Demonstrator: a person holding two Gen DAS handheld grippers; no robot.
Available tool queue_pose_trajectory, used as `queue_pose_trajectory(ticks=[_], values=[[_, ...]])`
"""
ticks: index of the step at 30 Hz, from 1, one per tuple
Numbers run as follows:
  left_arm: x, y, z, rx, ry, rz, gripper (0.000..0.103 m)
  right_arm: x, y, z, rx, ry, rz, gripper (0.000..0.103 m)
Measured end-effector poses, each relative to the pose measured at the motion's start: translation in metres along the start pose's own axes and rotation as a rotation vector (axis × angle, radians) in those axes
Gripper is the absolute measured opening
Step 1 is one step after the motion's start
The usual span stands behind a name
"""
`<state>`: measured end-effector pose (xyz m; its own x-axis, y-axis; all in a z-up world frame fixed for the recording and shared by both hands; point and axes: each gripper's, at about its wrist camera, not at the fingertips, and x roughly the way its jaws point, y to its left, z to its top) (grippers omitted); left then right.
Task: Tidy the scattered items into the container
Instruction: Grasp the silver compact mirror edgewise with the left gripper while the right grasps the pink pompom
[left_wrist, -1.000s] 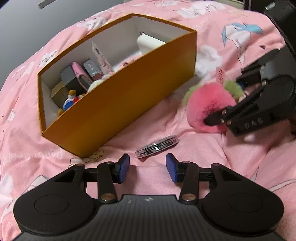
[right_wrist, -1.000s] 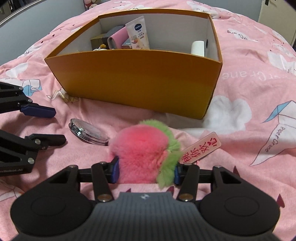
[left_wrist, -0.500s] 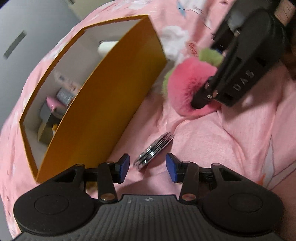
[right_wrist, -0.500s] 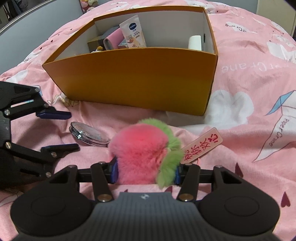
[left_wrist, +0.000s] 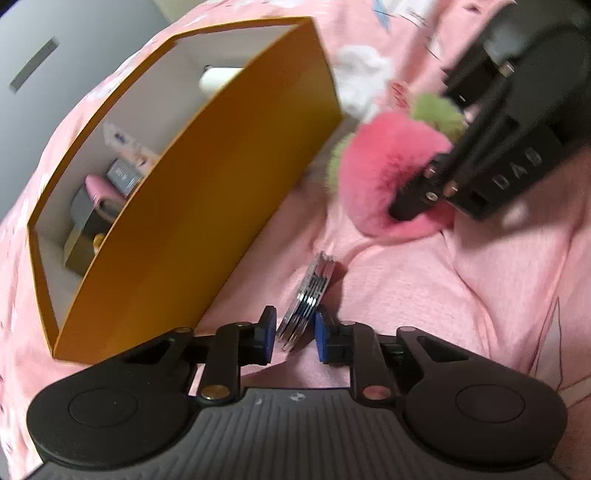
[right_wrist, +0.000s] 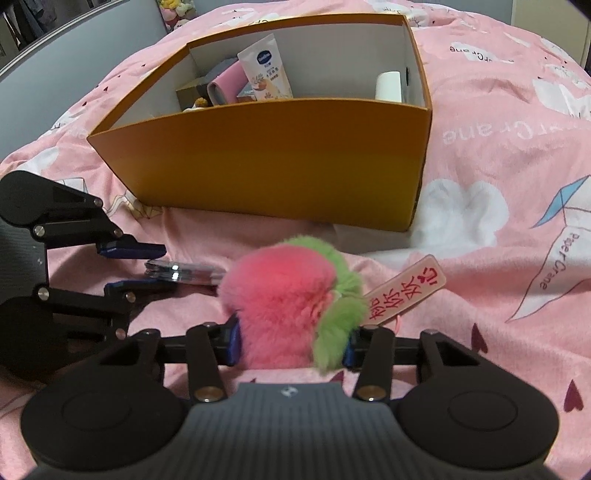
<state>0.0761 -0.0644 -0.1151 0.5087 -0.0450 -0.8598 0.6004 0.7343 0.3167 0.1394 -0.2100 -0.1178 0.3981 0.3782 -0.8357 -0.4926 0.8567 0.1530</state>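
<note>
Left tongs (left_wrist: 294, 338): tilting sideways over the bed, the blue pads standing apart on either side of the near edge of the compact mirror, a gap showing on each side; open, not yet pressing on it.
Compact mirror (left_wrist: 309, 295): a round, silver-rimmed disc lying on the pink bedspread, just beside the front wall of the box and near the pompom; from the right wrist view it is sitting flat between the two blue pads (right_wrist: 133, 249) of the left tongs.
Right tongs (right_wrist: 291, 345): closing on the fluffy pompom, a blue pad pressing into the fur on each side.
Fluffy pompom (right_wrist: 284, 295): pink with green tufts, resting low over the bedspread in front of the box, held by the right tongs; a pink tag (right_wrist: 404, 291) with red characters is sticking out to its right.
Box (right_wrist: 280, 162): orange outside, white inside, sitting open on the bed beyond both tongs.
Inside the box: a cream tube (right_wrist: 266, 72) leaning against the back wall, a pink case (right_wrist: 225, 86) beside it, a white roll (right_wrist: 388, 85) in the right corner, and some darker small boxes at the left end, too hidden to name.
Bedspread (right_wrist: 498, 155): pink, printed with white clouds and paper cranes, lying wrinkled under everything.
</note>
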Motion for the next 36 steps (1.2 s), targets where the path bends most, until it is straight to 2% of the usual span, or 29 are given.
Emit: queue_pose_trajectory(ticks=[5,13,15,16,17,21,22,24,25,26,28,36], values=[[-0.008,0.019,-0.004,-0.147,-0.013,-0.033,0.016,-0.005,-0.002,0.001,0.015,-0.018,0.014,0.047],[-0.028,0.045,-0.007,-0.339,-0.074,-0.075,0.015,-0.02,-0.01,0.003,0.069,-0.061,0.074,0.043],[-0.034,0.048,-0.005,-0.381,-0.095,-0.081,0.015,-0.027,-0.009,0.006,0.071,-0.081,0.089,0.036],[-0.037,0.051,-0.004,-0.399,-0.106,-0.085,0.015,-0.031,-0.008,0.008,0.068,-0.091,0.097,0.017],[-0.041,0.054,-0.005,-0.421,-0.118,-0.091,0.015,-0.033,-0.008,0.009,0.065,-0.094,0.102,0.011],[-0.051,0.061,-0.004,-0.453,-0.139,-0.098,0.015,-0.034,-0.006,0.014,0.05,-0.088,0.102,0.009],[-0.052,0.062,-0.004,-0.453,-0.137,-0.096,0.015,-0.033,-0.007,0.014,0.053,-0.084,0.102,0.011],[-0.052,0.063,-0.005,-0.455,-0.134,-0.094,0.015,-0.031,-0.007,0.014,0.059,-0.079,0.112,0.023],[-0.052,0.063,-0.006,-0.458,-0.131,-0.095,0.015,-0.029,-0.006,0.015,0.064,-0.079,0.113,0.041],[-0.051,0.062,-0.007,-0.461,-0.128,-0.095,0.015,-0.026,-0.006,0.016,0.065,-0.074,0.115,0.05],[-0.049,0.061,-0.008,-0.467,-0.124,-0.094,0.015,-0.018,-0.002,0.018,0.043,-0.057,0.117,0.05],[-0.04,0.063,-0.012,-0.514,-0.091,-0.067,0.015,0.028,0.011,0.036,-0.032,-0.012,0.064,0.064]])
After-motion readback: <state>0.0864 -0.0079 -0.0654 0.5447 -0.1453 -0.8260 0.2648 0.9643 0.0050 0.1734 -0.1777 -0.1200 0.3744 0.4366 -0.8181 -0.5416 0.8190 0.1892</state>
